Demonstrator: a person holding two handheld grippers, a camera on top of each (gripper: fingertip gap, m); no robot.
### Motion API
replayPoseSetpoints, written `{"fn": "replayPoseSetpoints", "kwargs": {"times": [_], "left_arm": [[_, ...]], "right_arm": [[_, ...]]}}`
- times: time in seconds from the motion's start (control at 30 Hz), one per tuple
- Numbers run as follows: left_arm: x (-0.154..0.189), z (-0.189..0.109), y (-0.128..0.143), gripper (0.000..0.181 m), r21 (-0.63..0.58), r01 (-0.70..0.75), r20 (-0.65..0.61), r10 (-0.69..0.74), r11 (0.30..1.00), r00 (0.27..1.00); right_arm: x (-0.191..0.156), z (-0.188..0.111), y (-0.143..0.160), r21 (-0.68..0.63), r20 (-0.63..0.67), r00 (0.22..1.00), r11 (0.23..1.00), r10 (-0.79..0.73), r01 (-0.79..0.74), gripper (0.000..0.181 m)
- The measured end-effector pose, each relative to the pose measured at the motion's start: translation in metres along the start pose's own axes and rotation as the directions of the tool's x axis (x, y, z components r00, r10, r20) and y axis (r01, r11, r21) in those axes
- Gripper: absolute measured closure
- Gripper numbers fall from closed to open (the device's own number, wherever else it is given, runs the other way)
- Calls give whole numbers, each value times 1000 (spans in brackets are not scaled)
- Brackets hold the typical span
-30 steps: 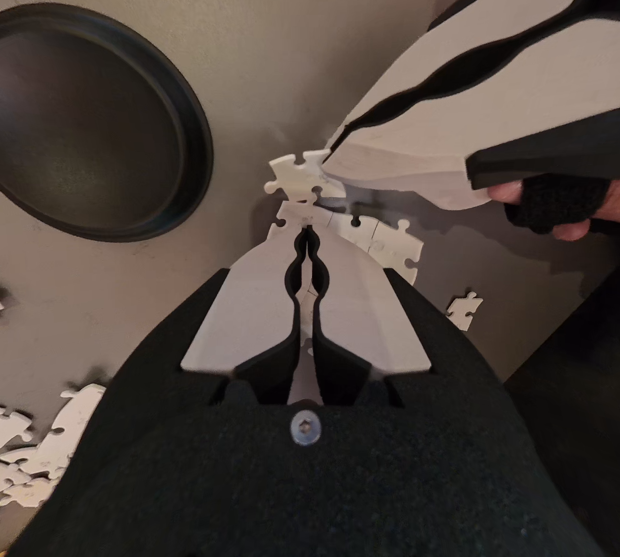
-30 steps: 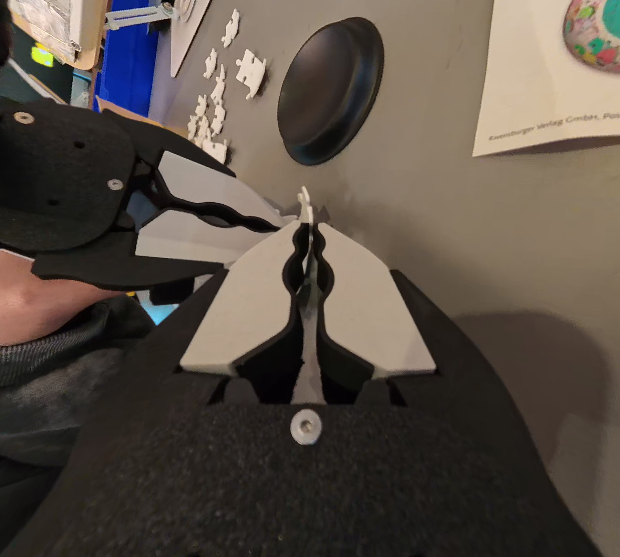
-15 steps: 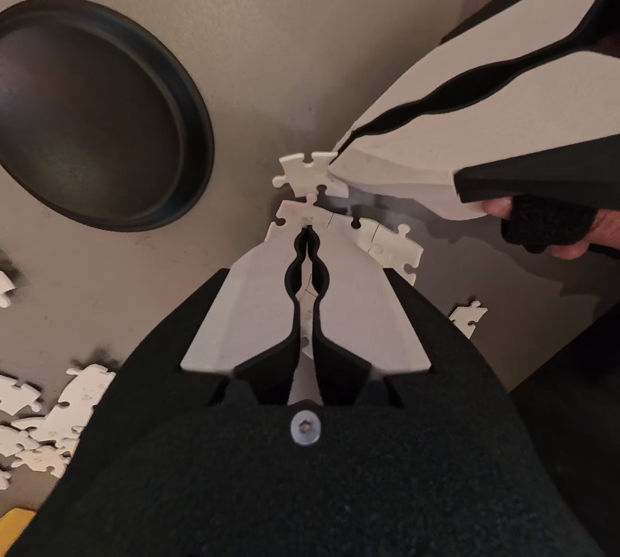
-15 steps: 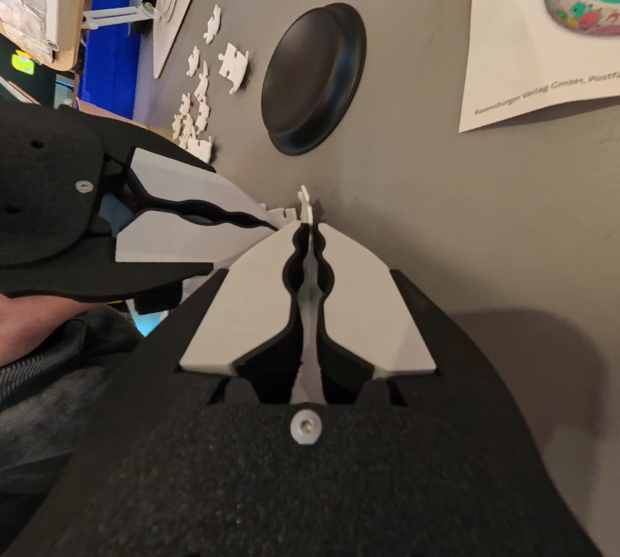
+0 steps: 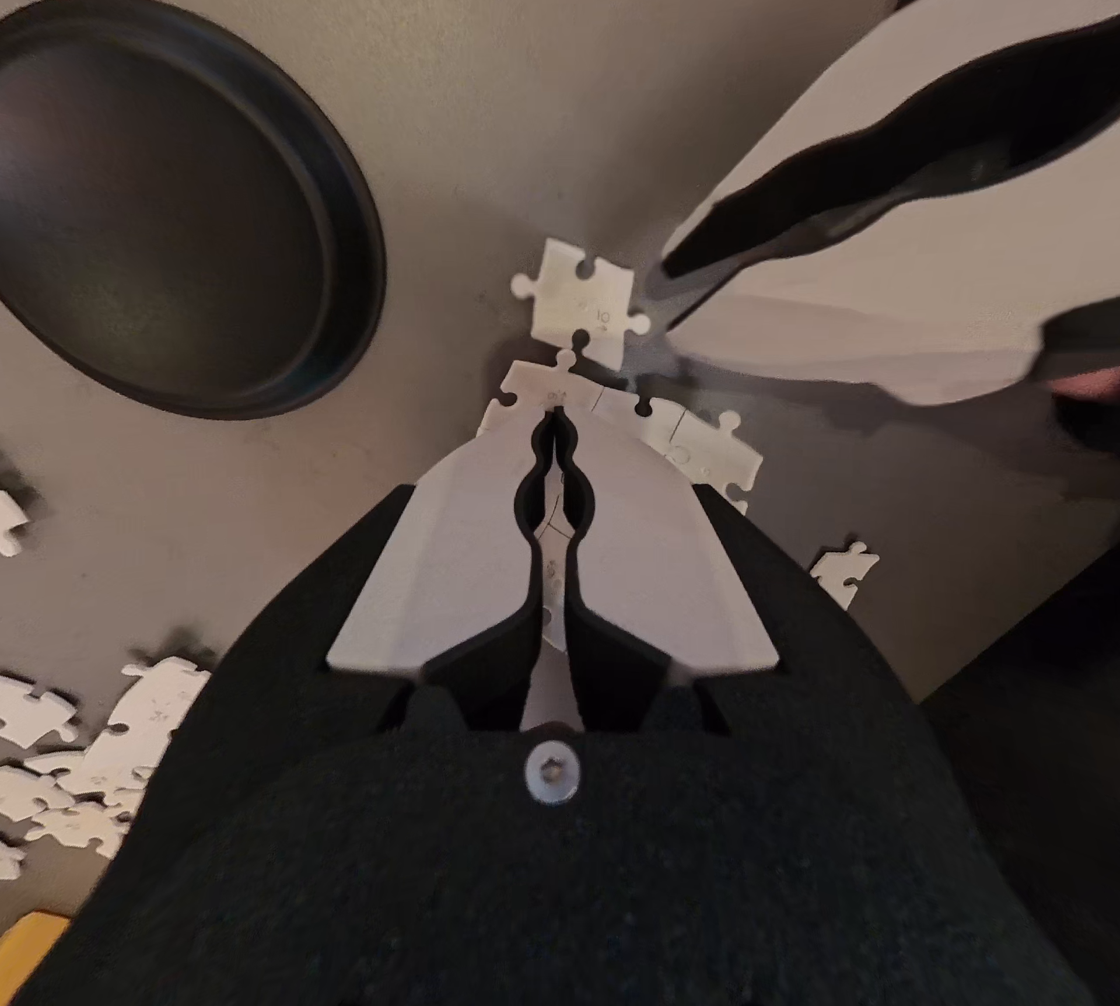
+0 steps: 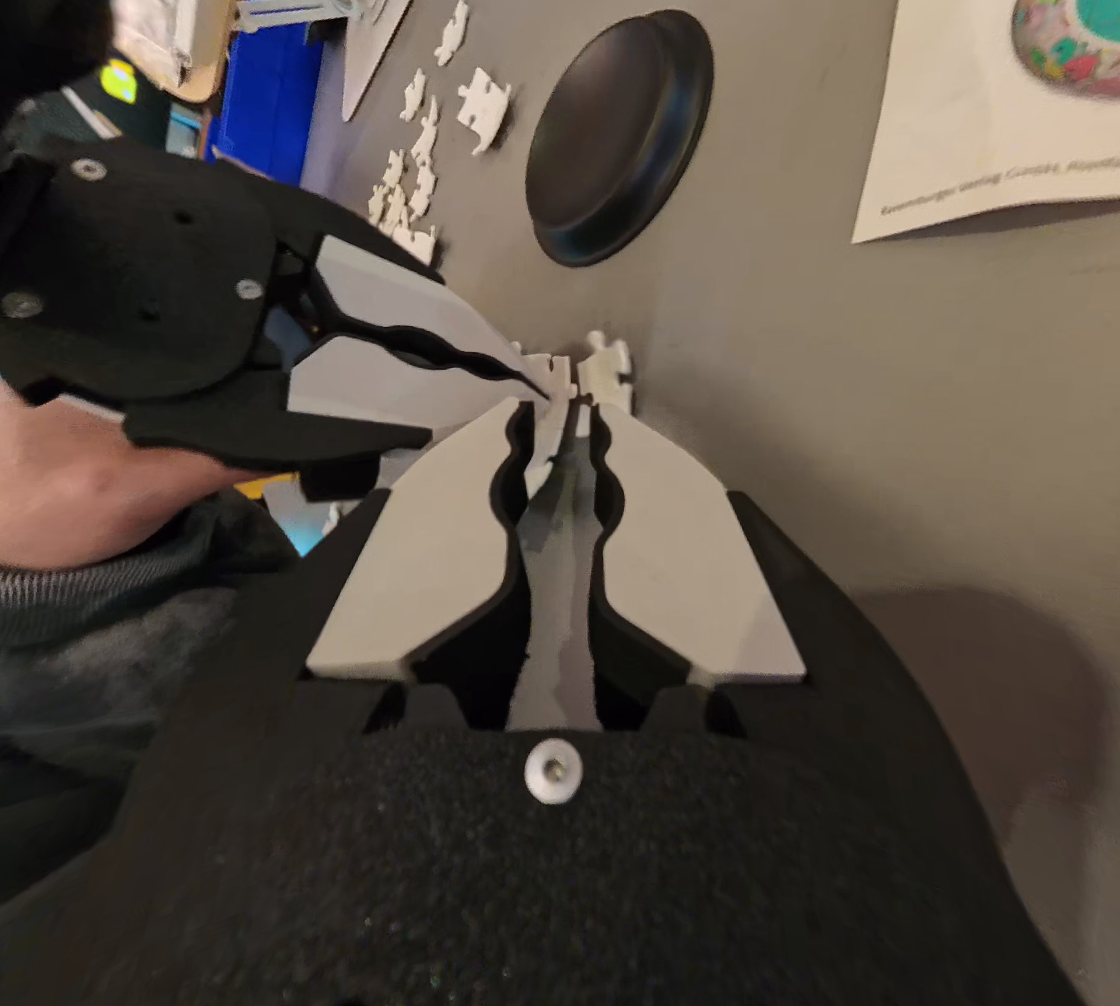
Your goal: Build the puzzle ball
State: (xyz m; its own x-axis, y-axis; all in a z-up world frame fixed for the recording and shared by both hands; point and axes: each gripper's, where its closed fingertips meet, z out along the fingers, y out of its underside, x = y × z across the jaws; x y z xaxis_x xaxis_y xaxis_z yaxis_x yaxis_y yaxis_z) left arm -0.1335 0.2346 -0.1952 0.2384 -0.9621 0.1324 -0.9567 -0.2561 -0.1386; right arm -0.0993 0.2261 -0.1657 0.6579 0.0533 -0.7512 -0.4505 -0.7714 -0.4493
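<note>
My left gripper (image 5: 554, 416) is shut on a curved strip of joined white puzzle pieces (image 5: 685, 443), held just over the grey table. A single white piece (image 5: 579, 304) sits free just beyond the strip's end, its socket at the strip's tab. I cannot tell whether they are locked together. My right gripper (image 5: 662, 298) comes in from the upper right with its jaws apart, its tips just right of that piece. In the right wrist view the right gripper (image 6: 562, 416) is open, the single piece (image 6: 606, 370) lies just ahead, and the left gripper (image 6: 539, 392) holds the strip (image 6: 548, 370).
A black round dish (image 5: 182, 201) stands to the left, also in the right wrist view (image 6: 618, 134). Several loose white pieces (image 5: 73, 734) lie at lower left, and one piece (image 5: 845, 571) near the table's right edge. A paper sheet (image 6: 970, 67) with a colourful ball picture lies beyond.
My right gripper, shut on the single piece before, has opened and let it go at the strip's tab, drawing back a little to the right. The left gripper still holds the strip.
</note>
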Motion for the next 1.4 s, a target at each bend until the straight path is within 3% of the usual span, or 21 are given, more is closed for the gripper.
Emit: {"fn": "replayPoseSetpoints", "kwargs": {"times": [0.07, 0.13, 0.23, 0.37, 0.5, 0.63, 0.93, 0.97, 1.0, 1.07, 1.2, 1.27, 1.33, 1.4], "left_arm": [[0, 0, 0, 181, -3, -12, 1, 12, 1000, 1000], [0, 0, 0, 181, -10, -28, 3, 28, 1000, 1000], [0, 0, 0, 181, -20, -43, 7, 43, 999, 999], [0, 0, 1, 181, -22, -33, 2, 33, 999, 999], [-3, -1, 3, 181, -30, -41, -4, 41, 999, 999], [-4, -1, 4, 181, -44, -72, -3, 72, 996, 997], [-3, -1, 4, 181, -39, -186, -83, 182, 982, 980], [-3, -1, 4, 181, -42, -191, -99, 186, 981, 977], [-4, -2, 4, 181, -46, -191, -112, 185, 981, 976], [-4, -2, 3, 181, -54, -182, -124, 174, 982, 977], [-4, -1, 3, 181, -66, -198, -104, 191, 978, 976], [-4, -1, 2, 181, -64, -205, -104, 198, 977, 975], [-3, -1, 2, 181, -61, -205, -118, 197, 977, 973], [-3, -1, 3, 181, -61, -216, -129, 207, 974, 970]], "right_arm": [[-1, -9, 0, -52, -1, 992, 990, -128, 128, 163], [1, -12, 8, -161, 26, 948, 934, -318, 318, 161], [16, -6, 13, -265, 21, 800, 768, -600, 583, 164], [9, 4, 14, -216, 69, 629, 604, -774, 767, 164], [17, 11, 10, -252, 48, 579, 551, -814, 796, 151], [22, 16, 9, -291, 49, 550, 515, -833, 806, 150], [23, 17, 8, -297, 36, 476, 445, -879, 845, 162], [23, 16, 8, -295, 27, 473, 445, -881, 846, 162], [23, 14, 6, -288, 13, 469, 446, -883, 847, 181], [20, 11, 1, -254, -17, 466, 454, -885, 854, 181], [18, 9, 2, -256, -17, 532, 518, -847, 816, 181], [13, 10, 6, -236, 25, 516, 496, -856, 835, 166], [12, 11, 7, -219, 45, 447, 428, -893, 877, 155], [16, 14, 10, -248, 80, 441, 410, -894, 878, 143]]}}
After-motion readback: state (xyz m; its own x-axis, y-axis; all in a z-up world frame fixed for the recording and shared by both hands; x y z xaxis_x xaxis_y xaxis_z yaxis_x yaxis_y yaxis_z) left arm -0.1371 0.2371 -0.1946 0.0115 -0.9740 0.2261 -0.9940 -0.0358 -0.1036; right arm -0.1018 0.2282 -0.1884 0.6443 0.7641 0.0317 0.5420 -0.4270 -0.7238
